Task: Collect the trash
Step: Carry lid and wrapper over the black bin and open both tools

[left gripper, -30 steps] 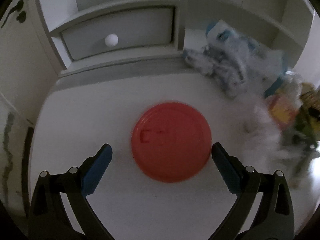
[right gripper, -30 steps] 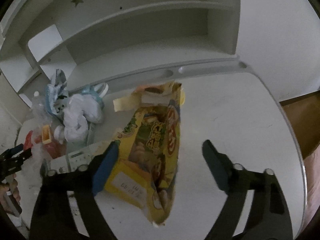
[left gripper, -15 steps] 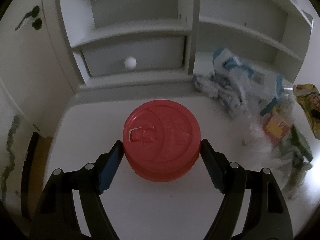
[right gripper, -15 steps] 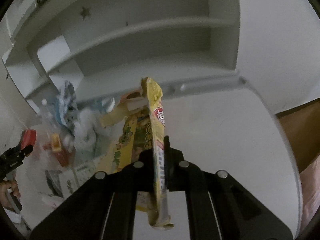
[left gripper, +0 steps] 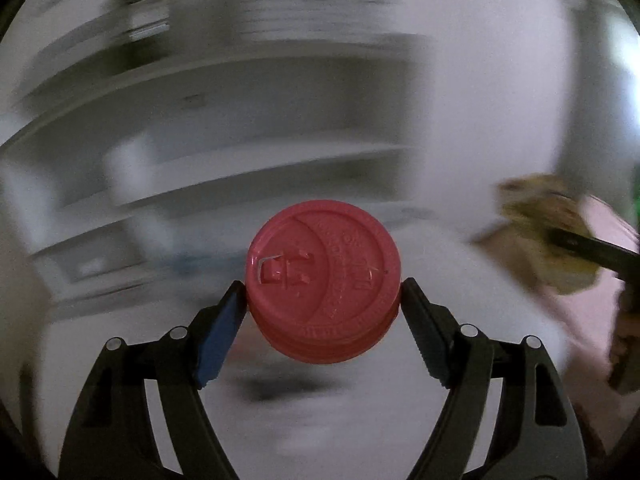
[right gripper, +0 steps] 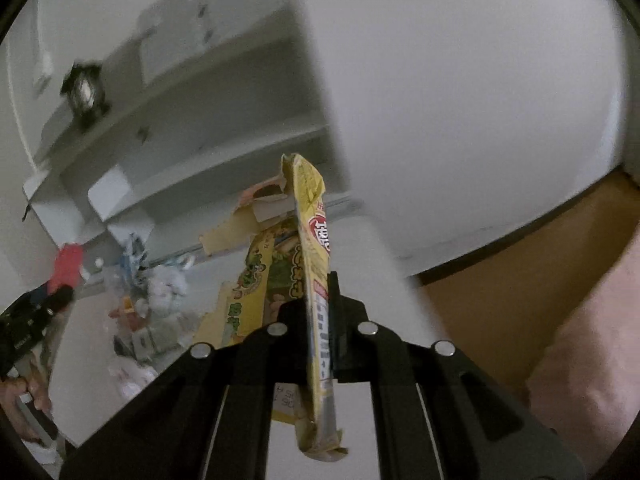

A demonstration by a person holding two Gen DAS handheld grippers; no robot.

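My left gripper is shut on a red cup lid and holds it up off the white desk; the background is blurred by motion. My right gripper is shut on a flattened yellow snack box, held upright above the desk. The yellow box also shows in the left wrist view at the right. The red lid and left gripper show small in the right wrist view at the left.
A pile of wrappers, tissues and plastic trash lies on the white desk below white shelves. A wooden floor lies past the desk's right edge. My forearm is at the lower right.
Both grippers rose from the desk with their loads. The left gripper swung with the red lid, blurring its view. The right gripper tilted up with the yellow box.
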